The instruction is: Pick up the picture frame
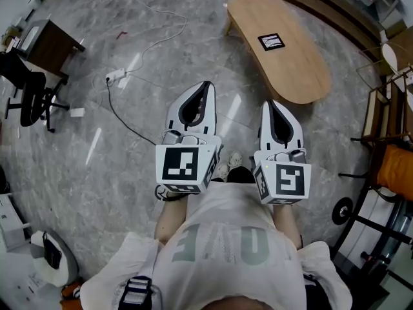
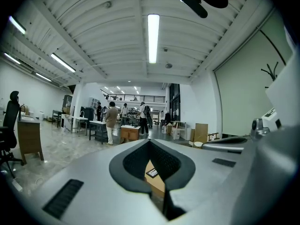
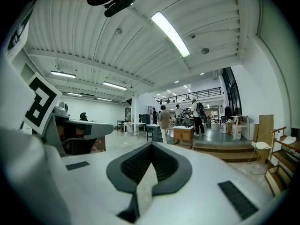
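On table (image 1: 298,70), picture frame (image 1: 271,41); cable (image 1: 120,114) nearby

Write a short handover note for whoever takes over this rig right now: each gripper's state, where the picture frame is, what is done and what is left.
Left gripper: shut, nothing between its jaws.
Right gripper: shut, empty, beside the left one.
Picture frame: lies flat on the wooden table, ahead and to the right of both grippers, untouched.
Done: nothing yet; neither gripper is at the table.
Left: get to the table, open a gripper, close it on the frame, lift.
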`<act>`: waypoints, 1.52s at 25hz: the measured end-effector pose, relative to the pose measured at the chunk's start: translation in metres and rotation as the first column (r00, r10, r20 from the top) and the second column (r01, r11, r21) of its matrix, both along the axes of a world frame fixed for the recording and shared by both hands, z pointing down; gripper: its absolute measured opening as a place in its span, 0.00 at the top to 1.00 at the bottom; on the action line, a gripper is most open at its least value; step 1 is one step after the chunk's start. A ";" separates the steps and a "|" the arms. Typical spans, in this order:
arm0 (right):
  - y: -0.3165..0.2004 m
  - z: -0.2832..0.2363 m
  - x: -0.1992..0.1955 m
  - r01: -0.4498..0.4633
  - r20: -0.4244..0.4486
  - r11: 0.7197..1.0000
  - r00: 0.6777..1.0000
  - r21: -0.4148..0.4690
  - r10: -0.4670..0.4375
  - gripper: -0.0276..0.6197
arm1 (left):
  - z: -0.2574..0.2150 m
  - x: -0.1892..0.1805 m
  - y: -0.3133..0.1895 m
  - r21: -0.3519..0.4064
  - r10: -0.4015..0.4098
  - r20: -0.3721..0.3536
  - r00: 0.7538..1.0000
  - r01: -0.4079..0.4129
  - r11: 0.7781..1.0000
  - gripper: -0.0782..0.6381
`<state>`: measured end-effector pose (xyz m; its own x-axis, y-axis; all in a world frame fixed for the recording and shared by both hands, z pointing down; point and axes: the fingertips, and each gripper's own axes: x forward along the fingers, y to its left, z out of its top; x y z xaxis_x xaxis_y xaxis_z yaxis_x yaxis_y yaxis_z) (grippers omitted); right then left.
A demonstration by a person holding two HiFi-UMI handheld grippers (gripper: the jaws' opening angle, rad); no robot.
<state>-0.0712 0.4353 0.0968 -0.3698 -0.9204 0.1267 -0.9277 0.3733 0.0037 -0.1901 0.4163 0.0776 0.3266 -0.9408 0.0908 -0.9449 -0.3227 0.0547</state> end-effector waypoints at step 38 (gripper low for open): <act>-0.156 0.032 0.059 0.147 -0.022 0.981 0.989 0.127 -0.145 0.95 | 0.011 0.069 -0.135 0.138 -0.075 0.025 0.997 0.071 0.988 0.88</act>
<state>-0.0124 0.2791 0.1286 -0.5005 -0.8656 0.0170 -0.8629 0.5004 0.0713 -0.1208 0.2812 0.0886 0.2553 -0.9664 -0.0315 -0.9669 -0.2549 -0.0140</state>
